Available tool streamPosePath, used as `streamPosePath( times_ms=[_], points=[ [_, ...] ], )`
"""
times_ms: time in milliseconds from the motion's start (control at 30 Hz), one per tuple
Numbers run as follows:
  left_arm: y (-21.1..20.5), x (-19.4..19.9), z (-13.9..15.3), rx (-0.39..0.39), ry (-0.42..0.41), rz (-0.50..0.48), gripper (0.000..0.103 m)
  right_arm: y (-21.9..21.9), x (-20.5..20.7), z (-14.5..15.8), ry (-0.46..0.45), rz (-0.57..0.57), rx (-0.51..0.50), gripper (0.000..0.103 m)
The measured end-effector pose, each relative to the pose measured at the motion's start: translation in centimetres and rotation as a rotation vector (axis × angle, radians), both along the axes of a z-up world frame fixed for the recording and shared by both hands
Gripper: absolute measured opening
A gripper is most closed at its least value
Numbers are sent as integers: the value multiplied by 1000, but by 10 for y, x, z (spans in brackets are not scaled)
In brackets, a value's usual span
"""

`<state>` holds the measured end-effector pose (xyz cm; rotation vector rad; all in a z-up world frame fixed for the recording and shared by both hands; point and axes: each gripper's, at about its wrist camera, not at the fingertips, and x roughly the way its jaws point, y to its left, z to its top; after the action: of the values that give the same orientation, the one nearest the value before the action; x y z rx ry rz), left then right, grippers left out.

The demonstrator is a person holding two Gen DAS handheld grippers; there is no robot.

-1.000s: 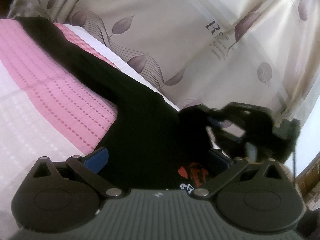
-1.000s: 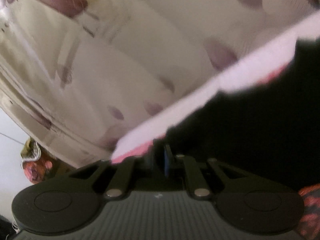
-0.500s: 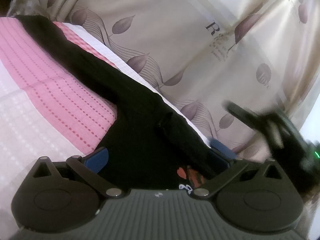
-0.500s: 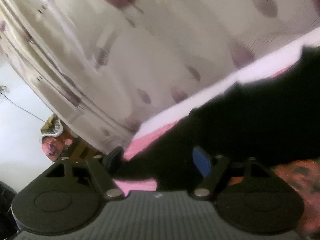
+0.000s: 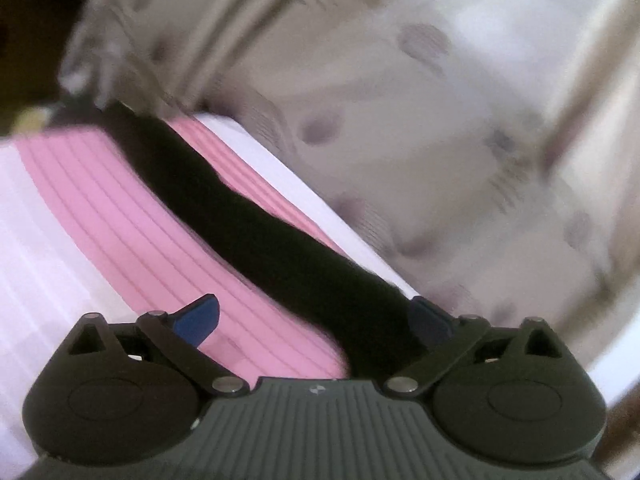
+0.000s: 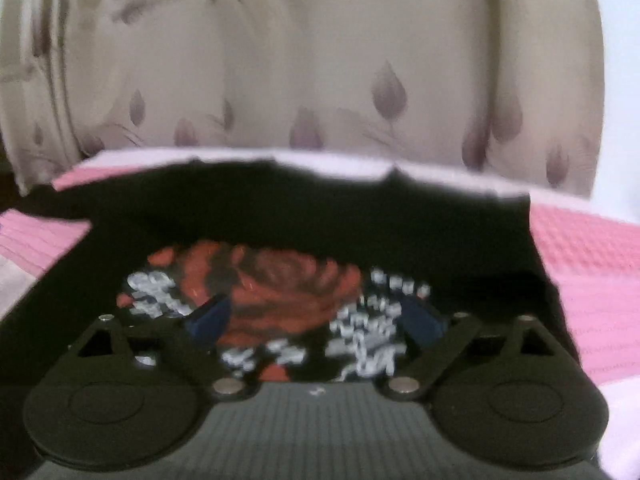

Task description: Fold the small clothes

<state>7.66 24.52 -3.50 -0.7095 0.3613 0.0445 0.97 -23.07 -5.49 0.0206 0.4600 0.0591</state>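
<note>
Surface: pink-and-white textured cover [image 5: 100, 216], pink band with pale stripes either side; whether bed or table underneath cannot be told. Behind it hangs a beige curtain [image 6: 320, 60] with purple leaf print, close to the far edge of the cover.

Black garment [image 6: 280, 208] lies spread on the cover; red rose print with white lettering [image 6: 280, 292] faces up. One long black sleeve [image 5: 224, 216] runs diagonally across the pink band toward the far corner.

Left tool [image 5: 316, 320]: jaws spread wide, blue pads apart; sleeve base sits between them, nearer the right pad, not clamped.

Right tool [image 6: 316, 316]: jaws spread wide, hovering over the print, nothing held.

Edges: garment's far hem near the cover's white rear border. Bare cover shows left of the sleeve and right of the garment body
</note>
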Motion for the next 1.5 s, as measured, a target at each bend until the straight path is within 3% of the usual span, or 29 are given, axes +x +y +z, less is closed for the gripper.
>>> streamPosePath(
  times_ms=[133,233,300,400,533,567,633,700,733,867,967,1067,1200,1333,1500],
  points=[
    [63,25,-4,-42,64,94,93,7,-1,-7,-6,2,-45,93],
    [112,50,-11,-98,107,129,78,9,-4,-8,-17,80,-25,98],
    [141,66,-19,-160,134,120,56,2,-8,-9,-32,122,20,98],
    [171,90,-32,-236,183,72,44,-8,-5,-8,-17,139,112,99],
    [186,113,-37,-315,169,22,44,-9,-2,-7,3,127,130,99],
    [189,114,-40,-342,165,28,39,-6,-1,-8,1,133,121,99],
    [194,119,-49,-370,171,39,4,-2,-3,-8,-3,143,95,99],
    [193,120,-53,-345,126,63,4,-1,-3,-8,-4,140,87,99],
    [187,121,-48,-294,117,80,4,-2,-3,-8,-4,144,95,99],
    [159,111,-14,-198,-25,85,4,-21,-2,-8,-17,133,223,99],
    [122,103,29,-110,-111,39,4,-42,-3,-11,-37,99,360,99],
    [63,101,80,-1,-199,-66,4,-61,-6,-14,-64,57,482,99],
    [-35,107,123,97,-262,-258,3,-79,-10,-18,-97,28,589,99],
    [-144,118,127,145,-255,-485,4,-95,-16,-23,-137,12,664,99],
    [-269,128,77,259,-207,-708,4,-124,-23,-37,-178,-65,831,99]
  ],
)
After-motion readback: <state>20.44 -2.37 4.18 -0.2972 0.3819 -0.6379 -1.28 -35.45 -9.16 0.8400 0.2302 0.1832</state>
